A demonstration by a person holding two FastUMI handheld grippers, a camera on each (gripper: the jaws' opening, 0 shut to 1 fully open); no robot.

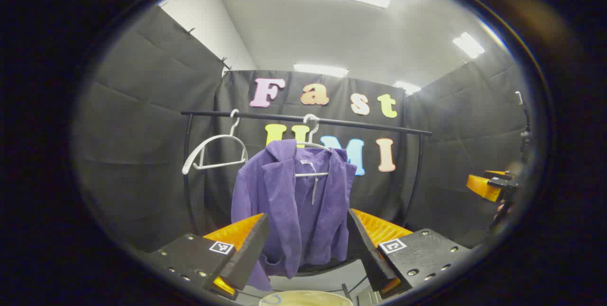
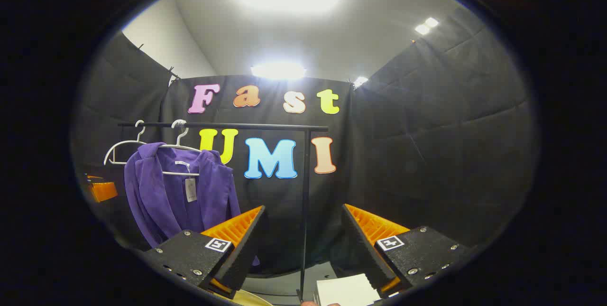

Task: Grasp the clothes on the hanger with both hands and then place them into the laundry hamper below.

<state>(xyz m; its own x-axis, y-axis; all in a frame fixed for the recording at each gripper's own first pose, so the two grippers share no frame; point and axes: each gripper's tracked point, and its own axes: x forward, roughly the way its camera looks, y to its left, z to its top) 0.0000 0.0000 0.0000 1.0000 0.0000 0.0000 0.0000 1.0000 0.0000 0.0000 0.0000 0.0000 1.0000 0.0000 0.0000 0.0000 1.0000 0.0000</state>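
A purple ribbed jacket (image 1: 294, 201) hangs on a white hanger (image 1: 310, 147) from a black rail (image 1: 303, 120); a paper tag dangles inside its collar. My left gripper (image 1: 307, 249) stands open just in front of it, the jacket's lower part showing between the fingers, not touching. In the right gripper view the same jacket (image 2: 178, 192) hangs at the left, and my right gripper (image 2: 303, 249) is open, off to the jacket's right, facing the rail's upright post. The hamper's pale rim (image 1: 306, 299) peeks in at the bottom. The right gripper (image 1: 488, 185) also appears at the far right of the left gripper view.
A second, bare white hanger (image 1: 216, 152) hangs left of the jacket. The rack's right post (image 2: 306, 211) stands straight ahead of the right gripper. A white box-like object (image 2: 346, 292) sits low by the post. Black cloth walls enclose the booth.
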